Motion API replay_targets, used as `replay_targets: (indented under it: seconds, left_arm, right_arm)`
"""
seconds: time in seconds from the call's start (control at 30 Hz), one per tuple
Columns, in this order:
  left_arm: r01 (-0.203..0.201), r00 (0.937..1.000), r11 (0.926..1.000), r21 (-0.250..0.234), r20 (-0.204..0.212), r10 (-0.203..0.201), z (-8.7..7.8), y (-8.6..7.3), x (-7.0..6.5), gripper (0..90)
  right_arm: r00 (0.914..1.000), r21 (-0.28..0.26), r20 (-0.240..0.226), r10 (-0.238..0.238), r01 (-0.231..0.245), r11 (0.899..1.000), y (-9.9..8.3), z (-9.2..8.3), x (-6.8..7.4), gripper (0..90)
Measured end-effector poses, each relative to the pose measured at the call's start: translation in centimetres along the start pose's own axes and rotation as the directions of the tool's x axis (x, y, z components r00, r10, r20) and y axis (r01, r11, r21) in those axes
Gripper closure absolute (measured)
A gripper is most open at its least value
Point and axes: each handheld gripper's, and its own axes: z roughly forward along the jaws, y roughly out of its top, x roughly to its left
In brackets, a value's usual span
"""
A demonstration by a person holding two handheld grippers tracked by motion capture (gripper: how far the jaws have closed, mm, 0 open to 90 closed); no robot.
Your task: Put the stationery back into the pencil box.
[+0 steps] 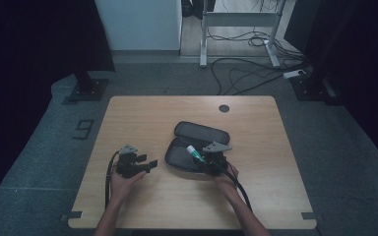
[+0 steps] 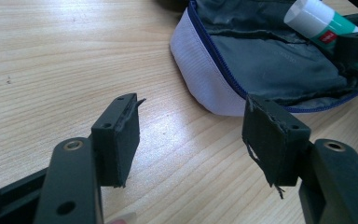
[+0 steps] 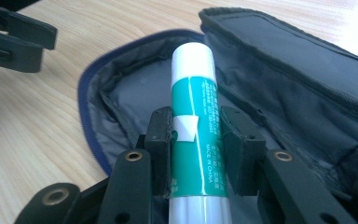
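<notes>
High view: my right tool [image 1: 204, 162] grips a glue stick [image 1: 195, 153] over the open pouch [image 1: 179, 156] at mid-worktop [image 1: 142, 113], while my left tool [image 1: 148, 164] rests just left of the pouch. Right gripper view: both pads clamp the green band of the stick [image 3: 193, 135], its white cap pointing away above the grey lining [image 3: 130, 107]. Left gripper view: my left tool's [image 2: 191, 140] jaws stand apart with bare wood between them, beside the pouch's pale wall [image 2: 200, 74].

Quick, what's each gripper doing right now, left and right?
Left gripper: open, nothing between its jaws, beside the pencil case.
Right gripper: shut on the glue stick, over the open case.
</notes>
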Motion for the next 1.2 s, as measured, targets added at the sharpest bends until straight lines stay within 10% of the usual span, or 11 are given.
replay_targets:
  seconds: [0.5,1.2]
  left_arm:
    - [0.000,1.0000,1.0000,0.009,0.001,0.000,0.2,-0.1,0.0,37.0]
    - [-0.003,1.0000,0.9998,0.018,0.004,0.003,0.5,-0.2,-0.1,36.8]
  right_arm:
    - [0.9986,0.027,0.049,0.022,-0.024,0.999,-0.7,1.1,-1.3,64.8]
    - [0.9915,0.112,0.082,-0.101,0.092,0.989,-1.0,1.9,-0.3,52.6]
